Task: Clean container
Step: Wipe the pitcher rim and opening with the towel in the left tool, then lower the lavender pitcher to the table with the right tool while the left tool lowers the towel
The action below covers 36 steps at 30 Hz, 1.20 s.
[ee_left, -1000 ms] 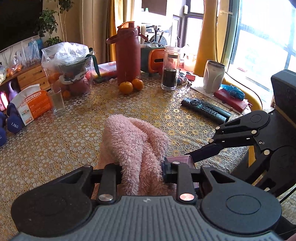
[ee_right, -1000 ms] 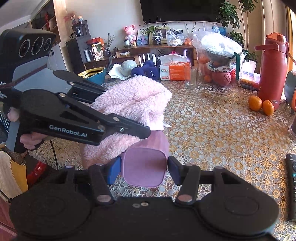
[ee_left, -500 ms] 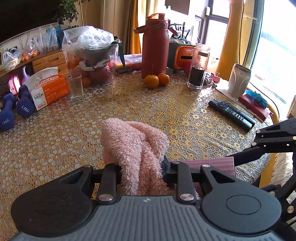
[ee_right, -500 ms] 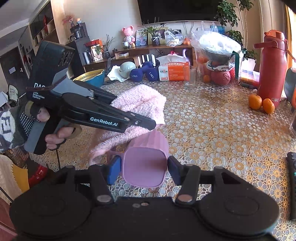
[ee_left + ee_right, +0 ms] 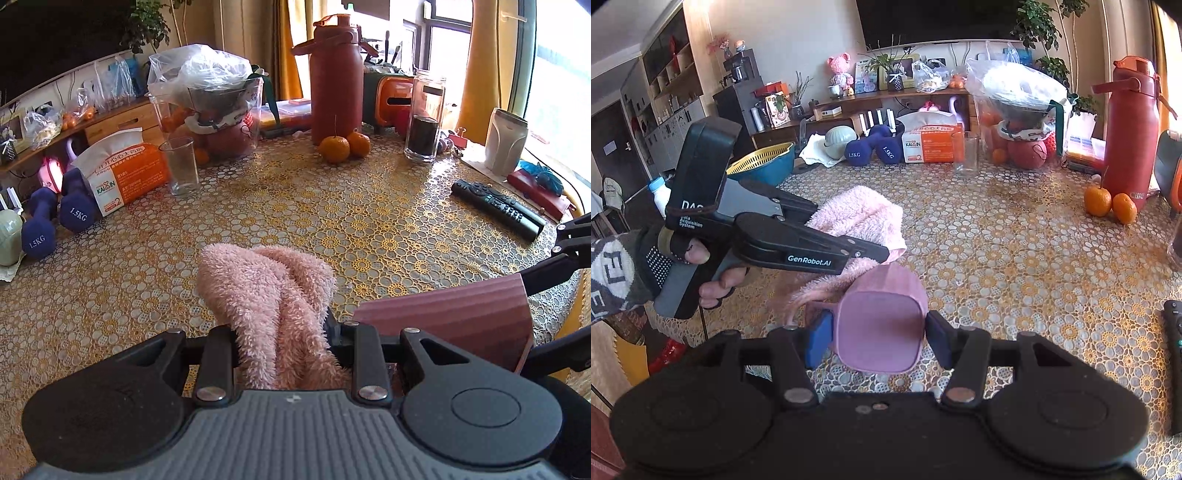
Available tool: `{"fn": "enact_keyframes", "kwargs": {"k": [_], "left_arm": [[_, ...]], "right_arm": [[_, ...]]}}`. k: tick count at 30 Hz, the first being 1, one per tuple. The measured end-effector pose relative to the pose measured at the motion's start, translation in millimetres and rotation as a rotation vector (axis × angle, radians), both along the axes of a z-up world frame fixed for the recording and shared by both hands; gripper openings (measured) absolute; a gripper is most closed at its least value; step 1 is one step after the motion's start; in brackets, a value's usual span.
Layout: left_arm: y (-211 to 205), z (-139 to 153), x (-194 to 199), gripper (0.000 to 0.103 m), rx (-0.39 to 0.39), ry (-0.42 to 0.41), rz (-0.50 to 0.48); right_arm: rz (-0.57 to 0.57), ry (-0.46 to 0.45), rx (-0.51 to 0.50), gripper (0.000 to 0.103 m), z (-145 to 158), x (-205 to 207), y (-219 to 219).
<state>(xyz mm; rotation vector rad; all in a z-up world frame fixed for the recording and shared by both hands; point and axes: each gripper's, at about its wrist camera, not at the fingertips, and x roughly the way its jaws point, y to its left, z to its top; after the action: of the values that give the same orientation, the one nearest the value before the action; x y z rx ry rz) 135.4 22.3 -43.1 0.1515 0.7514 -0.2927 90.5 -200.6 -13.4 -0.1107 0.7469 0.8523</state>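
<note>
Left gripper (image 5: 282, 332) with its two fingers closed on a fluffy pink cloth (image 5: 269, 295), which bunches up between them and folds forward above the table (image 5: 258, 206). Right gripper (image 5: 879, 330) with its blue-padded fingers (image 5: 820, 336) clamped on the two sides of a pink ribbed container (image 5: 881, 332), square-mouthed with rounded corners, lying on its side so that the opening faces the right wrist camera. In the left wrist view the container (image 5: 443, 317) appears just right of the cloth, held clear of the tabletop. In the right wrist view the left gripper (image 5: 871, 253) reaches in from the left, gripped by a gloved hand (image 5: 701, 266), its tips just above the container's far end; the cloth (image 5: 857, 221) hangs below it, and whether cloth and container touch cannot be told. Table covered in a gold floral lace-pattern sheet, bearing two oranges (image 5: 343, 146), a red flask (image 5: 336, 81), a drinking glass (image 5: 181, 166), a remote control (image 5: 496, 206) and two blue dumbbells (image 5: 55, 221).
</note>
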Motion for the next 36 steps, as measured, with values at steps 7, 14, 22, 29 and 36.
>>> {"fn": "enact_keyframes", "kwargs": {"k": [7, 14, 22, 29, 36], "left_arm": [[18.0, 2.2, 1.7, 0.027, 0.079, 0.008, 0.083], [56.6, -0.1, 9.9, 0.027, 0.04, 0.067, 0.199], [78.9, -10.2, 10.5, 0.027, -0.009, 0.097, 0.254], [90.5, -14.7, 12.7, 0.028, -0.057, 0.101, 0.266], [94.5, -12.8, 8.4, 0.04, -0.062, 0.091, 0.264]], "right_arm": [[-0.069, 0.015, -0.008, 0.053, 4.3, 7.8, -4.2], [-0.099, 0.008, -0.1, 0.053, 18.6, 26.5, 0.4], [-0.09, 0.018, -0.203, 0.053, 23.5, 44.6, 25.4], [-0.088, 0.031, -0.242, 0.053, 20.6, 58.3, 45.7], [-0.113, 0.077, -0.193, 0.054, 24.5, 67.9, 43.1]]}}
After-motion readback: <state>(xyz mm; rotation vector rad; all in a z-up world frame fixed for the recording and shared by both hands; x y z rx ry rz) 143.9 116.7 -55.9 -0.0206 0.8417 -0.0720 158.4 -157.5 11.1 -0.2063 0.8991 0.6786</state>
